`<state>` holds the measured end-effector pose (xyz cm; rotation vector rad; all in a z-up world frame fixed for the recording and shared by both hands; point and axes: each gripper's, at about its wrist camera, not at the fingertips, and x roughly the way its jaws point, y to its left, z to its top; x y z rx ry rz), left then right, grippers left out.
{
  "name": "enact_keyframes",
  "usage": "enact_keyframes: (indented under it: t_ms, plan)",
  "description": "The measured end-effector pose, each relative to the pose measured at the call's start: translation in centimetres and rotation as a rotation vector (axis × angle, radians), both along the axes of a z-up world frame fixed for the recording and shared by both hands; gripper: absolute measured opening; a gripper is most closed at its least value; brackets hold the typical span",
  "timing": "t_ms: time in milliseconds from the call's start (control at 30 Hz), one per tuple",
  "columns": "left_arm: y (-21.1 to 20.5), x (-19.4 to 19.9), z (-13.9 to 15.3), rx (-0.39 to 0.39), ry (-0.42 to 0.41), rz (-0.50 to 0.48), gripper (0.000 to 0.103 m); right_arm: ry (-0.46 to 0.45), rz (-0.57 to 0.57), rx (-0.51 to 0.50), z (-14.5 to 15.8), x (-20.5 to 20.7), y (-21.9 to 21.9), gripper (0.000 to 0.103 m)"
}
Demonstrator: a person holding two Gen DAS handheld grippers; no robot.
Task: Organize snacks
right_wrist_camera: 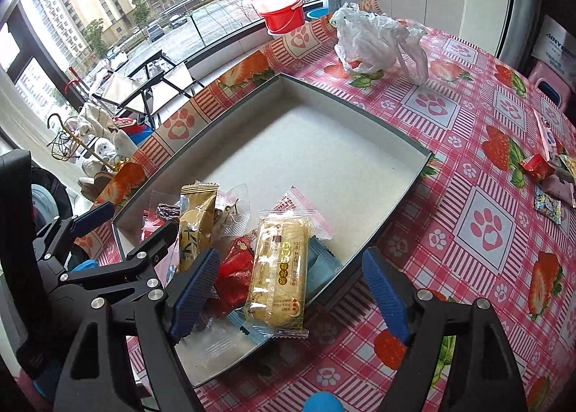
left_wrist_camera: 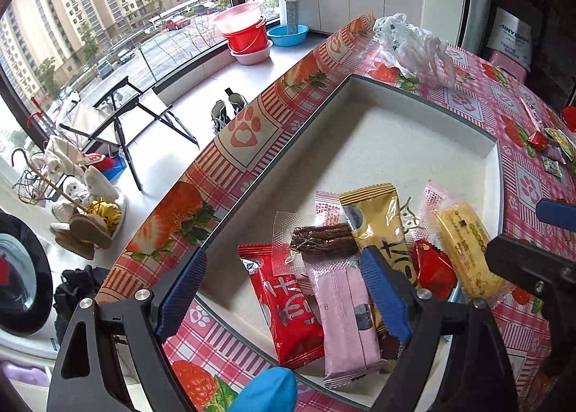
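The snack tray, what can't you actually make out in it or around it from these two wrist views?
- Blue packet, right wrist view: mostly buried under the yellow cake packet; its label is hidden.
- Dark packet, left wrist view: covered by the pink wafer packet and a left claw finger.
- Loose snacks on the tablecloth: too small and cut by the frame edge to count.
- Tray near corner: hidden behind the right claw.
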<state>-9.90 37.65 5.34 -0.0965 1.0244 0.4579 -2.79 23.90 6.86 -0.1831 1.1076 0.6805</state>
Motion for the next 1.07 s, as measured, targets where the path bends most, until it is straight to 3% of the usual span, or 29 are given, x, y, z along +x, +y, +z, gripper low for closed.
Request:
enact_keyframes:
  t_ms: [33, 367, 1067]
  plan:
    - [0.0, 0.0, 0.0, -0.009, 0.007, -0.002, 0.089, 0.006, -0.005, -0.008, 0.1, 0.1, 0.0, 0.103]
    - [-0.2, -0.4, 0.1, -0.088, 0.037, -0.007, 0.090, 0.018, 0.048, -0.050, 0.8, -0.5, 0.6, 0.103]
    - [-0.4, -0.8, -0.1, -0.057, 0.056, 0.001, 0.090, 0.047, 0.070, -0.055, 0.3, -1.2, 0.8, 0.103]
